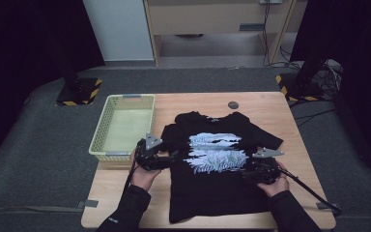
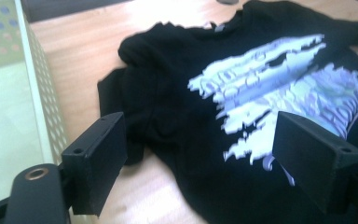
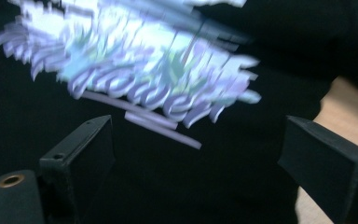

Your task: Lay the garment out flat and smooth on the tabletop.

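Observation:
A black T-shirt (image 1: pixel 212 166) with a pale blue and white print lies flat on the wooden table (image 1: pixel 270 108), collar toward the far edge. My left gripper (image 1: pixel 174 157) hovers at the shirt's left side, near the sleeve (image 2: pixel 121 88), jaws wide apart with nothing between them. Over the shirt's right half, below the print (image 3: pixel 135 79), my right gripper (image 1: pixel 245 170) stands open and empty too. The shirt's fabric (image 3: pixel 191 177) lies under its jaws, with bare table (image 3: pixel 349 116) at the right.
A pale green perforated basket (image 1: pixel 102 126) sits at the table's left edge, close beside my left gripper; its wall (image 2: pixel 42 93) stands near the left jaw. A small dark disc (image 1: pixel 233 104) lies on the table beyond the collar. Black stands and cables are on the floor behind.

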### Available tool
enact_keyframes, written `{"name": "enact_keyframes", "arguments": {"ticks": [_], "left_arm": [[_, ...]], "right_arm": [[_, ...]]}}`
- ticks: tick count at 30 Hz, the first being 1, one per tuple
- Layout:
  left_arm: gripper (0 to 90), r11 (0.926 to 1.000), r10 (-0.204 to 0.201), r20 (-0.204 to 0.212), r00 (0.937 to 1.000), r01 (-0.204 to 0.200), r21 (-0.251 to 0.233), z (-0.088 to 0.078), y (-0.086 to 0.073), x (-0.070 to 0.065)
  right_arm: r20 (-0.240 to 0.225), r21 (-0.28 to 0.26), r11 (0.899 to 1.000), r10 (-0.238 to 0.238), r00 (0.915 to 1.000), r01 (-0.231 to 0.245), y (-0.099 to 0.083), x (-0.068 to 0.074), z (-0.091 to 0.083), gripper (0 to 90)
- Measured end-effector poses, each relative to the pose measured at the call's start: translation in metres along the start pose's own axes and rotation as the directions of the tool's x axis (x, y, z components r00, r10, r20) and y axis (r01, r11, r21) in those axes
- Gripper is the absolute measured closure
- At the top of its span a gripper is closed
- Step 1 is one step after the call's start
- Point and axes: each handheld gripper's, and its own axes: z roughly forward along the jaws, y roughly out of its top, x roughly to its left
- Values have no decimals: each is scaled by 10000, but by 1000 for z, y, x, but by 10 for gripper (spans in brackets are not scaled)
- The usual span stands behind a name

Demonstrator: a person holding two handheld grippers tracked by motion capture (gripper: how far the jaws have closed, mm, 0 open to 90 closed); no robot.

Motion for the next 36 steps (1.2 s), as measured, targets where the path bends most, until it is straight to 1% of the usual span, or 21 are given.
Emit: {"name": "enact_keyframes", "arguments": {"ticks": [1, 2, 3, 4, 5, 6, 7, 8, 9, 14, 16, 19, 23, 24, 25, 26, 29, 30, 34, 35, 36], "left_arm": [[170, 10000, 0, 0, 10000, 0, 0, 0, 0, 0], [170, 10000, 16, -14, 10000, -16, -19, 1, 2, 0], [170, 10000, -22, -43, 10000, 22, -39, 2, 5, 0], [170, 10000, 1, -89, 10000, -1, -41, 4, 8, 1], [170, 10000, 22, -143, 9999, -22, -24, 6, 11, 1], [171, 10000, -9, -181, 9998, 8, -52, 8, 14, 2], [171, 10000, -58, -223, 9997, 57, -46, 10, 16, 3], [170, 9999, -128, -289, 9995, 127, -52, 14, 20, 4], [170, 9999, -128, -289, 9995, 127, -52, 14, 20, 4], [168, 10000, -61, -553, 9985, 63, 36, 26, 32, 8], [168, 10000, -66, -606, 9981, 68, 32, 28, 33, 9], [167, 9999, -172, -709, 9973, 172, -6, 34, 37, 12], [169, 9995, -299, -880, 9957, 310, 107, 44, 40, 17], [170, 9993, -318, -953, 9949, 336, 173, 50, 41, 18], [170, 9993, -318, -953, 9949, 336, 173, 50, 41, 18], [171, 9993, -275, -1029, 9943, 300, 228, 55, 44, 18], [177, 9994, -287, -1029, 9943, 308, 187, 59, 46, 18], [176, 9992, -310, -1043, 9941, 335, 228, 65, 50, 17], [178, 9992, -270, -1087, 9937, 302, 274, 71, 53, 16], [178, 9991, -269, -1090, 9937, 303, 293, 74, 54, 15], [179, 9988, -345, -1159, 9927, 383, 304, 81, 55, 15]], "right_arm": [[0, 0, 10000, 0, 10000, 0, 0, 0, 0, 104], [25, 295, 9994, -199, 9998, 198, -4, 3, 3, 101], [25, 295, 9994, -199, 9998, 198, -4, 3, 3, 101], [-1, 628, 9975, -326, 9995, 325, -8, 6, 6, 94], [-1, 628, 9975, -326, 9995, 325, -8, 6, 6, 94], [14, 895, 9949, -465, 9989, 462, -11, 8, 9, 88], [14, 895, 9949, -465, 9989, 462, -11, 8, 9, 88], [27, 1040, 9930, -562, 9984, 556, -14, 10, 11, 87], [27, 1040, 9930, -562, 9984, 556, -14, 10, 11, 87], [-18, 949, 9943, -496, 9988, 495, -17, 12, 10, 82], [-6, 935, 9944, -503, 9987, 501, -18, 12, 10, 82], [30, 897, 9949, -456, 9990, 451, -21, 12, 7, 81], [124, 862, 9956, -388, 9992, 375, -26, 13, 2, 80], [153, 841, 9959, -362, 9992, 348, -29, 13, 0, 79], [153, 841, 9959, -362, 9992, 348, -29, 13, 0, 79], [155, 852, 9958, -339, 9993, 325, -32, 13, -3, 77], [137, 849, 9958, -354, 9993, 341, -36, 14, -6, 70], [142, 853, 9958, -354, 9993, 341, -37, 14, -7, 68], [162, 853, 9959, -323, 9993, 308, -40, 16, -10, 61], [162, 853, 9959, -323, 9993, 308, -40, 16, -10, 61], [166, 913, 9953, -325, 9993, 308, -42, 17, -11, 55]]}}
